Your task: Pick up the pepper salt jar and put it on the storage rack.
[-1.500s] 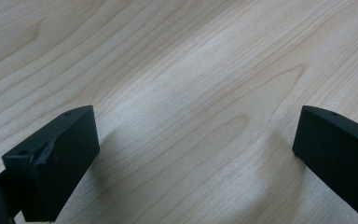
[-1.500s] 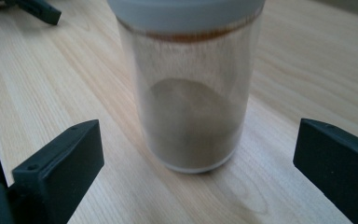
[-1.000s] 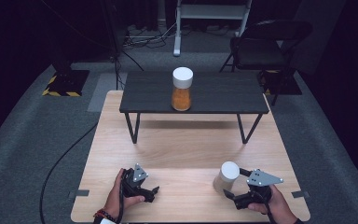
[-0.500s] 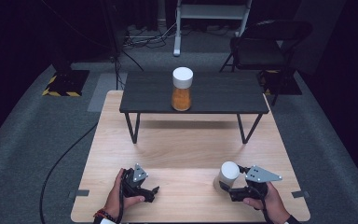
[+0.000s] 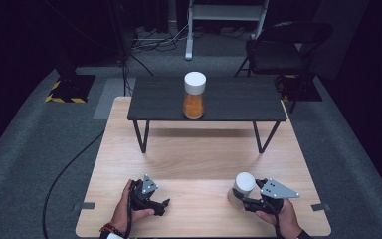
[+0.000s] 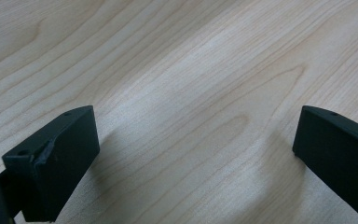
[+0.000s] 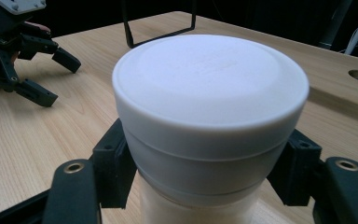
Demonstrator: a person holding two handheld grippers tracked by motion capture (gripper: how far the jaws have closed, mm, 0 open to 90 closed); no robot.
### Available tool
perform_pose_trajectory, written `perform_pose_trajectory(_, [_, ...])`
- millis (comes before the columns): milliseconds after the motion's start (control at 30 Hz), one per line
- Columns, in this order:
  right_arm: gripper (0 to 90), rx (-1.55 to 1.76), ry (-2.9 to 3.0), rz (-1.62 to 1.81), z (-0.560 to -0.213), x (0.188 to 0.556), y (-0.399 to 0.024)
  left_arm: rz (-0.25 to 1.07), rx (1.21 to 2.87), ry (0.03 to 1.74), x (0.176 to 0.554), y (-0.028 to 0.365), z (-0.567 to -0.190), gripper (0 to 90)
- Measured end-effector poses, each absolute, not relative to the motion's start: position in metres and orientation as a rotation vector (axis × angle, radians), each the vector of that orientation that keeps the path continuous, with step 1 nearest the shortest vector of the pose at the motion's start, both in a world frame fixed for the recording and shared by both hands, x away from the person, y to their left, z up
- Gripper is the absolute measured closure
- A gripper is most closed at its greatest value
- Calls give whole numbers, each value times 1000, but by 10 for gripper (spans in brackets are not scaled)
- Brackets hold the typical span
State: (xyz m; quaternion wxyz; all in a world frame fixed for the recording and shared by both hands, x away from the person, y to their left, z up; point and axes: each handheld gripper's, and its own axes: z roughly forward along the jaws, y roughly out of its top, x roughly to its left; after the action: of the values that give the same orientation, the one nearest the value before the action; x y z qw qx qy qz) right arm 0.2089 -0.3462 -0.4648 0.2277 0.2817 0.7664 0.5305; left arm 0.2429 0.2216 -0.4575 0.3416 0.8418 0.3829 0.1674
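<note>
Looking down from the high view, we see the pale wooden desk (image 5: 199, 164) reaching from our near edge toward the far side, and across its far part stands a low black side table (image 5: 248, 102) on thin metal legs. Beyond that, on the grey floor, a dark folding chair (image 5: 278, 47) sits at the far right. On the black table, near its middle, an upright jar with a white lid and orange contents (image 5: 194, 95) stands alone, well apart from both hands. At the near right of the desk we find a second white-lidded jar (image 5: 243, 188); in the right gripper view its broad white lid (image 7: 209, 88) sits close to the camera, and the right claw (image 5: 242, 201) pinches the jar just beneath that lid, one black jaw pressed against each side. The person's right hand (image 5: 281, 219) holds it from the near side. At the near left, the left hand (image 5: 127, 211) holds the left claw (image 5: 163, 205) low over bare wood, and in the left gripper view its two jaws stand spread wide with nothing between them.
</note>
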Motion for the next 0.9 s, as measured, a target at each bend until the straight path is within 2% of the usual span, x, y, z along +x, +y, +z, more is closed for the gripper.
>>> perform_pose_trajectory(900, [345,809,2012,1449,-447,199,-352,435,2190,996,243,222,-457,4])
